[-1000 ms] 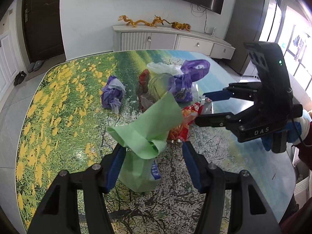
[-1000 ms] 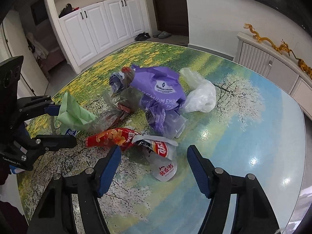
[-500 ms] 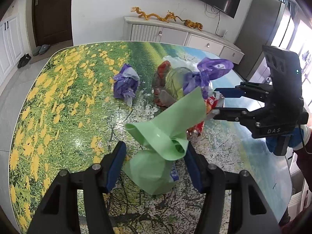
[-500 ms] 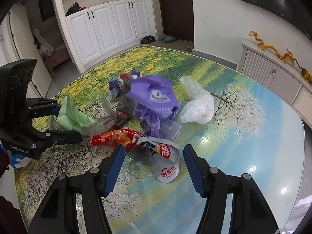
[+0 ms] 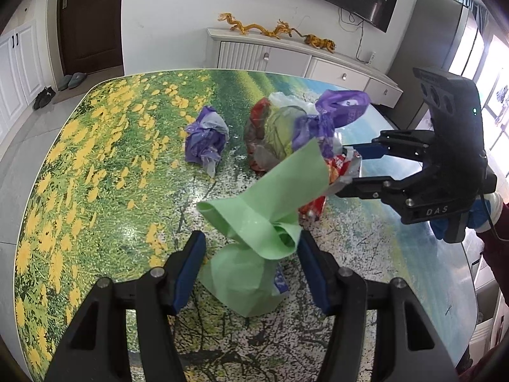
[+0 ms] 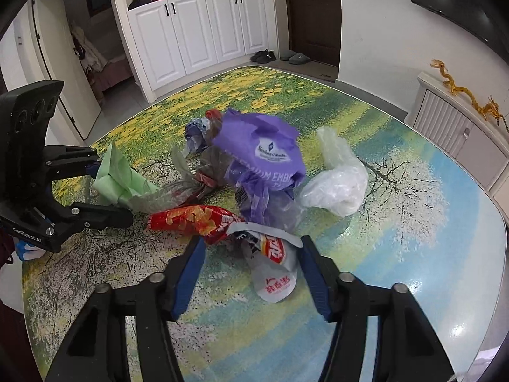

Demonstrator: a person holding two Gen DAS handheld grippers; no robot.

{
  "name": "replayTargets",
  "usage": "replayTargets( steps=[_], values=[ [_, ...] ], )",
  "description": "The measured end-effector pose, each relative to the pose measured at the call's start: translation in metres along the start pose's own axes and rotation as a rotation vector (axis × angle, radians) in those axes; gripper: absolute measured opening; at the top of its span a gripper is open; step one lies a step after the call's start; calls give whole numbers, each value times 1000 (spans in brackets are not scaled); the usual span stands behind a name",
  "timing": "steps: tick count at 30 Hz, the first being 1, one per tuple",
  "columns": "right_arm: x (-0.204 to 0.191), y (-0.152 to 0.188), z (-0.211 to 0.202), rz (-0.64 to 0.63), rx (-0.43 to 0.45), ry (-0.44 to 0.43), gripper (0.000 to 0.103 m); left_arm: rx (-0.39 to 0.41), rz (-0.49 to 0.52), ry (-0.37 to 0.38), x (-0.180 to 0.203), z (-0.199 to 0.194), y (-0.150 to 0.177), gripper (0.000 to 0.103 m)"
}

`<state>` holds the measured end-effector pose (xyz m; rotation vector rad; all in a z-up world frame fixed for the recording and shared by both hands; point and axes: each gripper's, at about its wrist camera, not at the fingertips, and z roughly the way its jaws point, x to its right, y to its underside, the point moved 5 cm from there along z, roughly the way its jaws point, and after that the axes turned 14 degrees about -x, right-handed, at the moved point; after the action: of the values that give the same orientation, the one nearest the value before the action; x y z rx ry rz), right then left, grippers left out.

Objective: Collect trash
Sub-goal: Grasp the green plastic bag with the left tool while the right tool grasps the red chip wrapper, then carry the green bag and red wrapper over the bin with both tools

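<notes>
A light green plastic bag [image 5: 254, 242] stands crumpled on the table between the fingers of my left gripper [image 5: 251, 248], which is open around it; it also shows in the right wrist view [image 6: 117, 181]. My right gripper [image 6: 249, 254] is open around a grey-and-red snack wrapper [image 6: 273, 264]. A red chip bag [image 6: 194, 219] lies just left of it. Behind are a large purple bag [image 6: 264, 156], a clear bag [image 6: 337, 178], a greyish clear bag [image 6: 194, 178] and a small purple wad [image 5: 206, 140].
The table [image 6: 397, 254] has a flower-and-sky print, with its edge near on the right. A white sideboard [image 5: 286, 57] with gold dragon figures stands against the far wall. White cupboards [image 6: 203, 35] and a dark door [image 6: 311, 12] are beyond the table.
Both grippers have drawn back and risen slightly, so the trash looks a little farther off. The green bag's top flap has shifted between the left fingers. The right fingers have closed in slightly around the wrapper.
</notes>
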<state>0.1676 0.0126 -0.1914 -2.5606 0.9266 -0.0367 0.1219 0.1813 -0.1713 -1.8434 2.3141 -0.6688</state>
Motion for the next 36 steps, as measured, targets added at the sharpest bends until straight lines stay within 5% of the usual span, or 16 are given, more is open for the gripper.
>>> replayTargets(
  steps=[7,8,25,36],
  values=[
    [-3,17,-8,41,24,-10,25,13,-12,15,5,-3,-1,36],
    [-5,21,-10,48,26,-3,12,16,-13,15,6,-4,0,35],
    [-18,98,-77,330,178,-16,11,80,-63,21,32,-41,25,28],
    [9,172,-140,597,319,60,12,139,1,44,89,-73,14,28]
  ],
)
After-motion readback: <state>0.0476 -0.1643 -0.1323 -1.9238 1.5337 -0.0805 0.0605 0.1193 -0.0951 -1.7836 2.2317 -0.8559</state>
